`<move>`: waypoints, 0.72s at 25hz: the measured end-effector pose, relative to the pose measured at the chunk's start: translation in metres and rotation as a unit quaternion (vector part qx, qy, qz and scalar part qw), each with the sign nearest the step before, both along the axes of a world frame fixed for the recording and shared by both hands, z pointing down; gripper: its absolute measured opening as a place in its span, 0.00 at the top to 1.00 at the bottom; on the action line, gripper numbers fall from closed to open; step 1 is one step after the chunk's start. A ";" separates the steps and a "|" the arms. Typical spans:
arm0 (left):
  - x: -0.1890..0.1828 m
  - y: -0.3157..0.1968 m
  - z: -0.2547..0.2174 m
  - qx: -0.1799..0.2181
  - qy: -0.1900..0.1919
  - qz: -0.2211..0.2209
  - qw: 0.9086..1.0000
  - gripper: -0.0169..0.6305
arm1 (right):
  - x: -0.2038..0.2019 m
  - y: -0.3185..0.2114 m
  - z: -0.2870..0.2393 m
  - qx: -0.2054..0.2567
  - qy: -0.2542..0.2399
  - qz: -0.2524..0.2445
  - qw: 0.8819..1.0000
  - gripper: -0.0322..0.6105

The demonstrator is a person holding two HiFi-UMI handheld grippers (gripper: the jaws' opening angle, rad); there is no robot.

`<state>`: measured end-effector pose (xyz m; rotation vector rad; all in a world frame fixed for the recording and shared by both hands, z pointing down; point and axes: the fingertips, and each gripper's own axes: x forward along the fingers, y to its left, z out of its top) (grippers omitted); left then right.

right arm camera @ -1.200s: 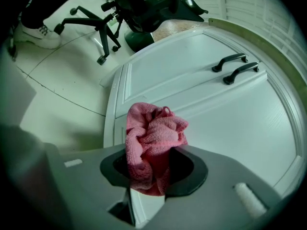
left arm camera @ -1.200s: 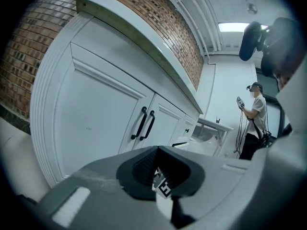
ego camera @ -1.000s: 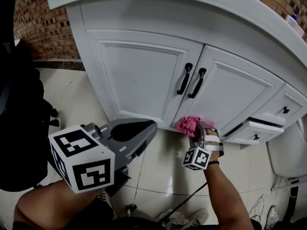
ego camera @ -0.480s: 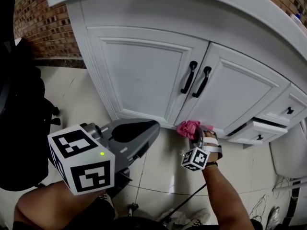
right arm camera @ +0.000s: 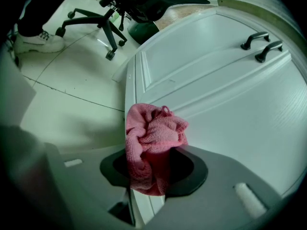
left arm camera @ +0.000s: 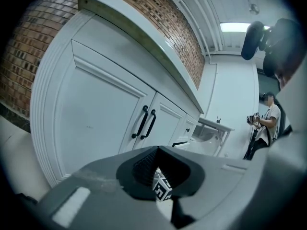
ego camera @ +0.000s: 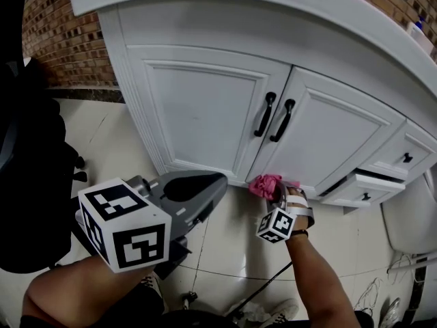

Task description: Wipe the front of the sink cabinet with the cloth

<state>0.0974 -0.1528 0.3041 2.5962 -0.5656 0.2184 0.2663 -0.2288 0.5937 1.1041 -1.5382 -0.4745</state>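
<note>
Along the cabinet foot, my right gripper, clenched on the cloth, has slid slightly left; wiping continues, left gripper closed, empty.

I count one sink cabinet, two doors, two black handles, two drawers, one pink cloth, one office chair, and two grippers: left hand-held gripper, right hand-held gripper.

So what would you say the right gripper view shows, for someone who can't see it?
The right gripper is shut on a bunched pink cloth, held at the lower edge of a white cabinet door. Two black handles show at the upper right, and a chair stands on the tiled floor.
</note>
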 end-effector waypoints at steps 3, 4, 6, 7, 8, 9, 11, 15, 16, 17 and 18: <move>-0.002 0.003 -0.003 0.004 0.001 0.000 1.000 0.97 | -0.003 0.005 -0.004 -0.025 -0.025 0.002 0.999 0.72; -0.003 0.004 -0.004 0.006 0.003 0.000 1.000 0.97 | -0.005 0.007 -0.008 -0.023 -0.033 0.001 0.999 0.72; -0.006 0.005 -0.007 0.012 0.007 -0.005 1.000 0.97 | -0.008 0.009 -0.025 -0.003 -0.045 -0.004 0.999 0.72; -0.008 0.005 -0.008 0.013 0.009 -0.008 1.000 0.97 | -0.011 0.011 -0.036 0.012 -0.051 -0.008 0.999 0.72; -0.011 0.005 -0.009 0.015 0.011 -0.010 1.000 0.97 | -0.015 0.013 -0.049 0.028 -0.058 -0.013 0.998 0.72; -0.013 0.005 -0.010 0.015 0.013 -0.012 1.000 0.97 | -0.021 0.015 -0.064 0.046 -0.066 -0.018 0.997 0.72; -0.019 0.005 -0.013 0.017 0.017 -0.012 1.000 0.97 | -0.034 0.020 -0.098 0.083 -0.081 -0.030 0.993 0.72; -0.033 0.005 -0.025 0.021 0.032 -0.017 0.999 0.97 | -0.061 0.022 -0.183 0.165 -0.099 -0.052 0.980 0.72; -0.036 0.006 -0.028 0.023 0.036 -0.018 0.999 0.97 | -0.067 0.022 -0.204 0.184 -0.102 -0.058 0.976 0.72; -0.038 0.006 -0.032 0.024 0.042 -0.018 0.999 0.97 | -0.074 0.023 -0.225 0.202 -0.106 -0.064 0.972 0.72; -0.040 0.007 -0.036 0.025 0.048 -0.019 0.998 0.97 | -0.080 0.024 -0.246 0.216 -0.109 -0.070 0.968 0.72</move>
